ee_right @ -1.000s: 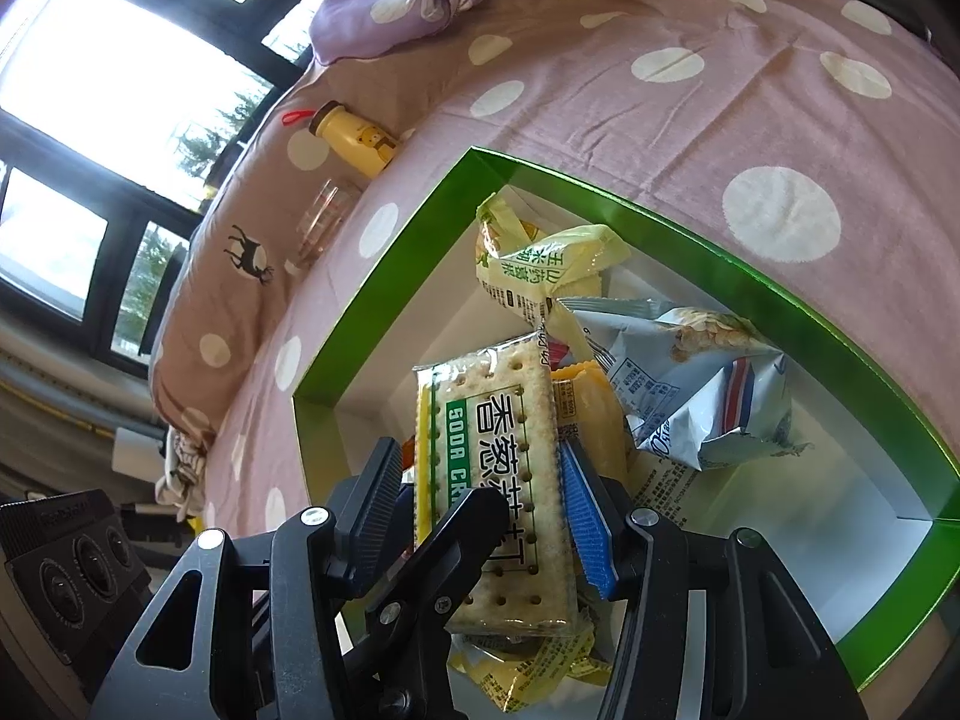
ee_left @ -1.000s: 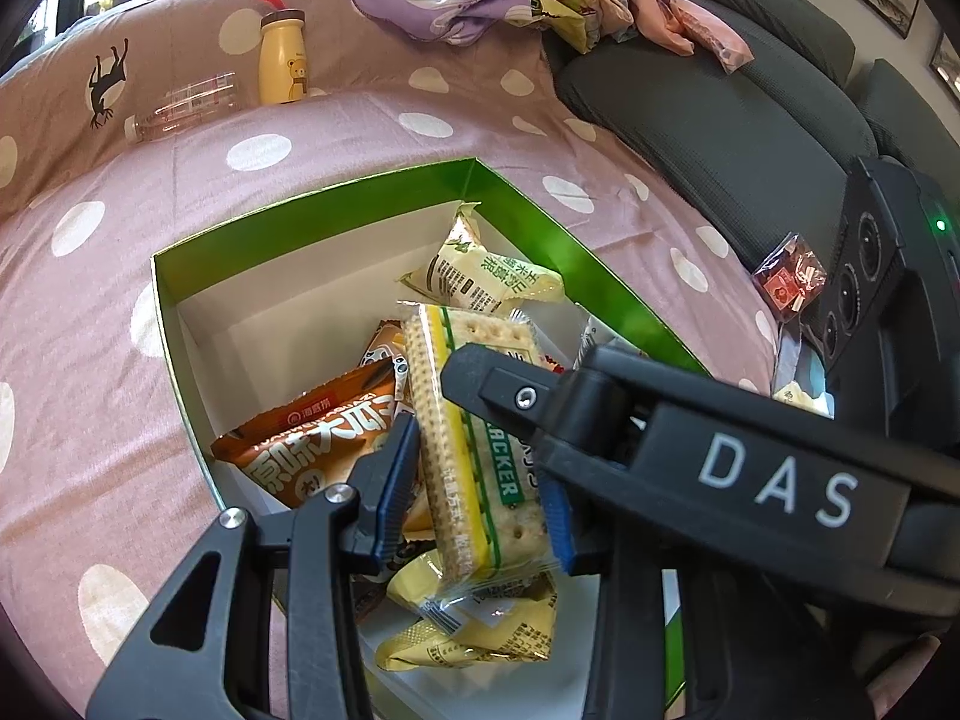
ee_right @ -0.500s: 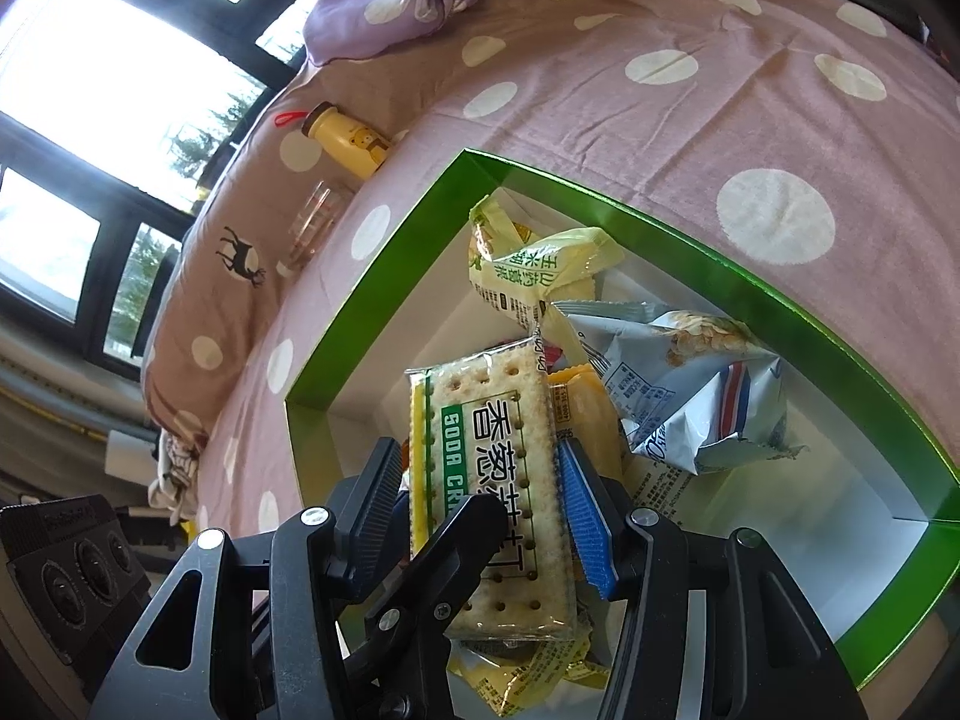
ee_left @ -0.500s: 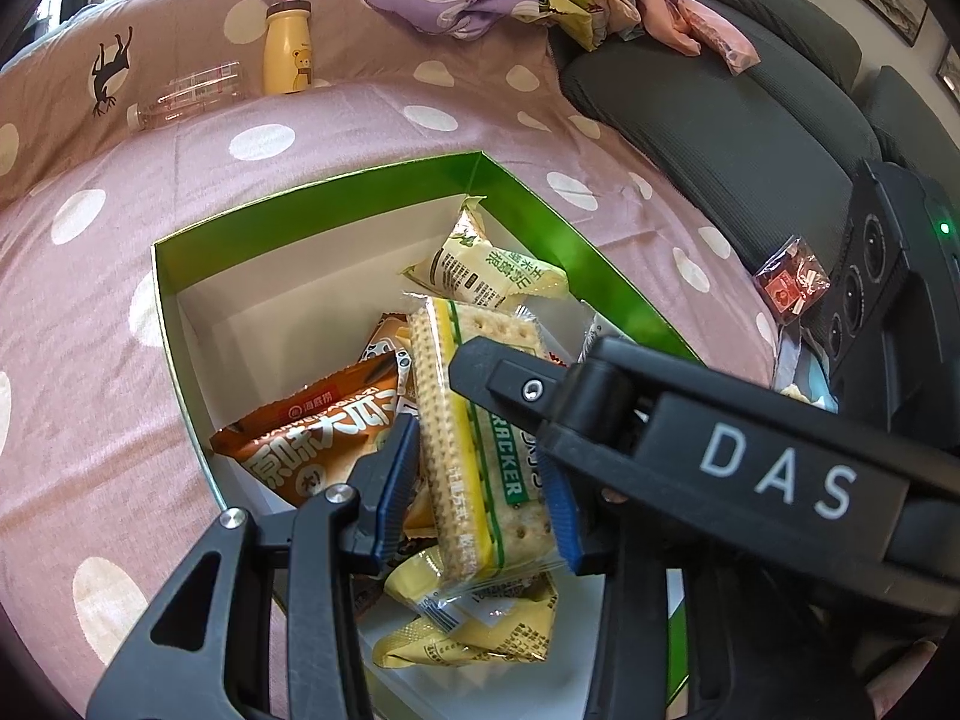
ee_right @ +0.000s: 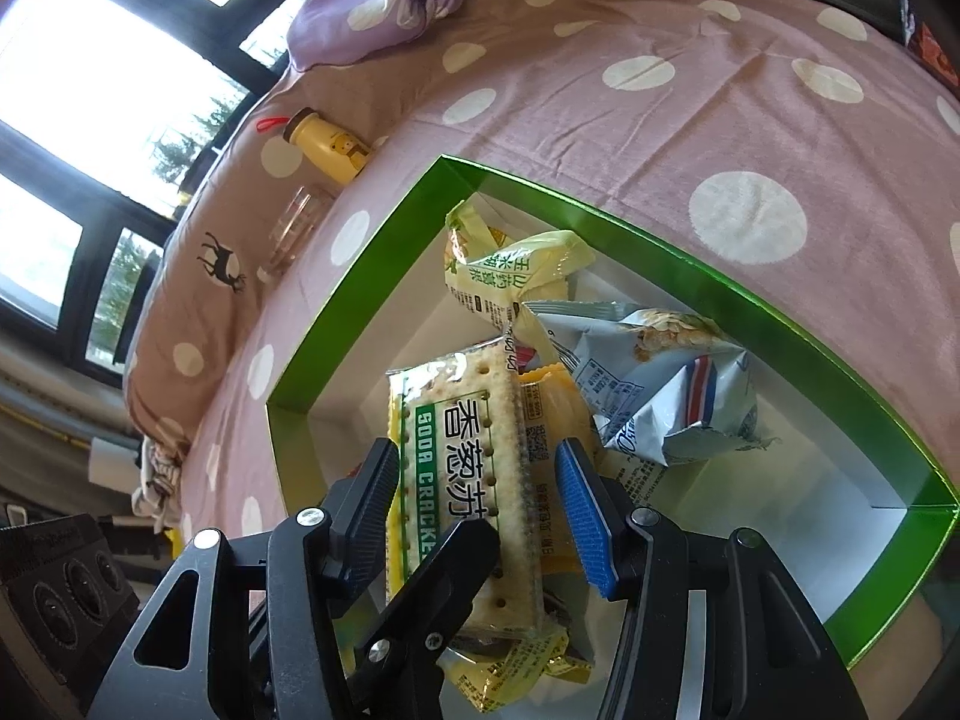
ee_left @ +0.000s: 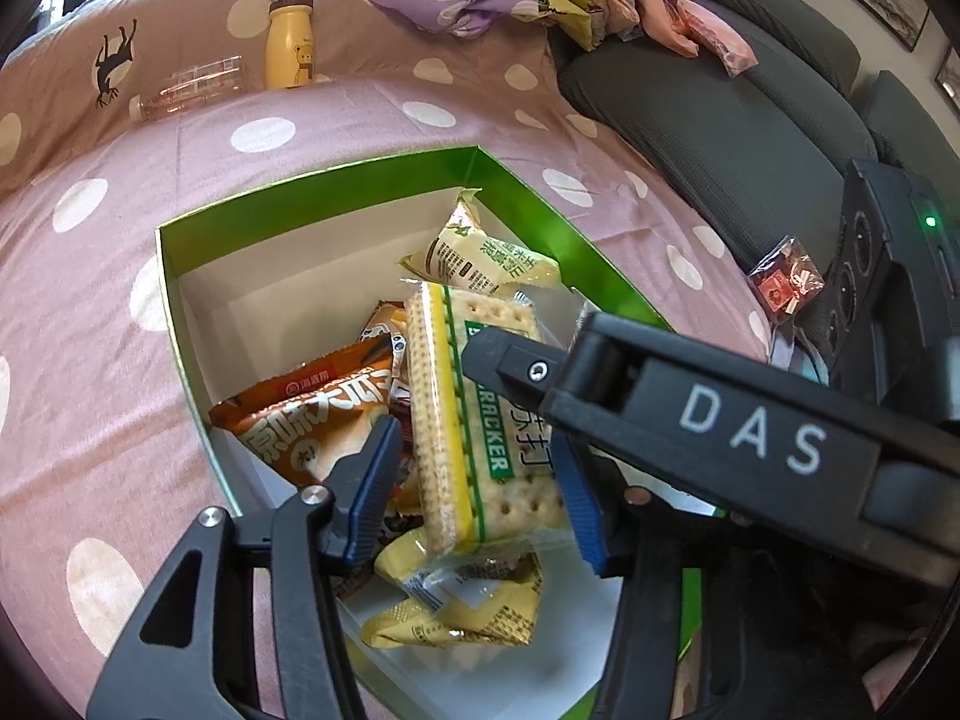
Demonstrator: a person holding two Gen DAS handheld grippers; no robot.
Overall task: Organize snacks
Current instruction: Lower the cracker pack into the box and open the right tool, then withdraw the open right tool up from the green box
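Spotted spread [ee_left: 360, 120]: pink cloth with white dots; the green box lies on it.
Green box [ee_left: 312, 198]: open tray, green rim, white inside; it holds all the snacks listed below.
Right gripper [ee_right: 477, 507]: over the near end of the box. Jaws at medium width, the cracker pack between the pads; whether they press on it cannot be told. One finger reads "DAS".
Left gripper [ee_left: 474, 489]: over the same end. Jaws are opening; the pack is between them, with a gap at the black pad.
Cracker pack [ee_left: 474, 420]: task item, inside the box, tilted on edge above the other packets. Label reads "SODA CRACKER" and "香葱苏打".
Silver-blue bag [ee_right: 660, 384]: crumpled, at the box centre; print too small to read.
Orange packet [ee_left: 312, 414]: against the box wall, large white Chinese characters.
Yellow bottle [ee_left: 290, 42]: upright, well beyond the box's far rim; bear picture.
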